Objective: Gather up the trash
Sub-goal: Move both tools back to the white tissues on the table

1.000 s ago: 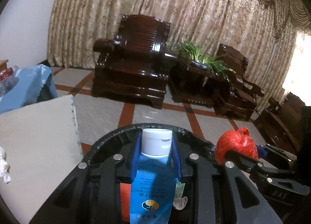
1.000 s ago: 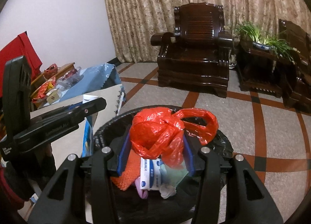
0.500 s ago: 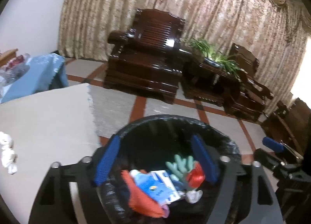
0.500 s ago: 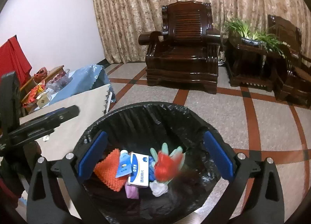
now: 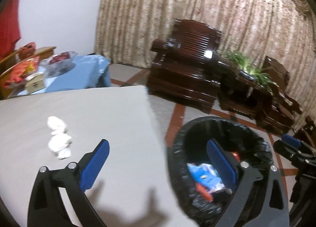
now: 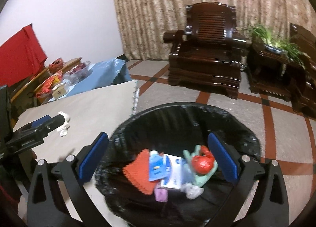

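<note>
A black-lined trash bin [image 6: 246, 128] stands on the floor beside the table; it also shows in the left wrist view [image 5: 256, 134]. Inside lie a red bag [image 6: 202, 163], a blue tube [image 6: 156, 169], a white box [image 6: 173, 173], an orange piece [image 6: 138, 171] and a green glove [image 6: 205, 177]. A crumpled white tissue [image 5: 58, 141] lies on the beige table [image 5: 98, 112]. My left gripper [image 5: 158, 167] is open and empty over the table edge, right of the tissue. My right gripper [image 6: 158, 160] is open and empty above the bin.
A dark wooden armchair [image 6: 207, 53] and a side table with a green plant [image 6: 276, 39] stand behind the bin. A blue-covered table with packets [image 5: 59, 75] sits at the far left. The floor is tiled with red lines.
Both grippers opened: the blue tube and the red bag dropped into the bin. The left gripper then swung left toward the table and the tissue.
</note>
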A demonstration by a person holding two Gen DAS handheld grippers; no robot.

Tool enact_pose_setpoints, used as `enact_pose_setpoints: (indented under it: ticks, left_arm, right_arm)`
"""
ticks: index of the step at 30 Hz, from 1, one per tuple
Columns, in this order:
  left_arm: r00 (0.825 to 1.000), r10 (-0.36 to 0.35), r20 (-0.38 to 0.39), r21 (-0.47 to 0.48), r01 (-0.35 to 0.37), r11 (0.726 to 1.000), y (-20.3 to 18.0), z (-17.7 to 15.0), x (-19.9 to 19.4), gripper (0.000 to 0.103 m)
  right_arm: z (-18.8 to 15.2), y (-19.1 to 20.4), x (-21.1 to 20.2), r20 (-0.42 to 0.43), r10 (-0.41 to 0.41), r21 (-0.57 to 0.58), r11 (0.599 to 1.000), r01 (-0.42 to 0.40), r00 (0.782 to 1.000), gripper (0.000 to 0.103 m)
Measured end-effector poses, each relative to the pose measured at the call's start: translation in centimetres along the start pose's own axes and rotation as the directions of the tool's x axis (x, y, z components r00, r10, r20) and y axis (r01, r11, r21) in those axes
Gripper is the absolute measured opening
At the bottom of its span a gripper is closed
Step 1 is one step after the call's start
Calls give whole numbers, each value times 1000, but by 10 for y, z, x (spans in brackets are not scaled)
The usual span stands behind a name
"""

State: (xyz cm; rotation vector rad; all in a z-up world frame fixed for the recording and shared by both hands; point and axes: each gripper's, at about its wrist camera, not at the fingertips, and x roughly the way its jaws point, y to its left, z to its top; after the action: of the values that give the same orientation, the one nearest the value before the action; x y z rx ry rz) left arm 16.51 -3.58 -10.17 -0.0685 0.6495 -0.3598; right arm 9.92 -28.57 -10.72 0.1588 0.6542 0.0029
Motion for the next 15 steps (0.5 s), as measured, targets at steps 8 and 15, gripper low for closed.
enact_pose_setpoints:
  ticks: [8, 15]
  left_arm:
    - [993, 120, 12, -67, -119, 991, 68, -12, -26, 97]
    - [977, 213, 14, -114, -210, 971, 121, -20, -42, 97]
  right_arm:
    - [12, 54, 19, -7, 66, -72, 995, -66, 998, 98]
    - [21, 105, 39, -15, 136, -131, 982, -137, 991, 98]
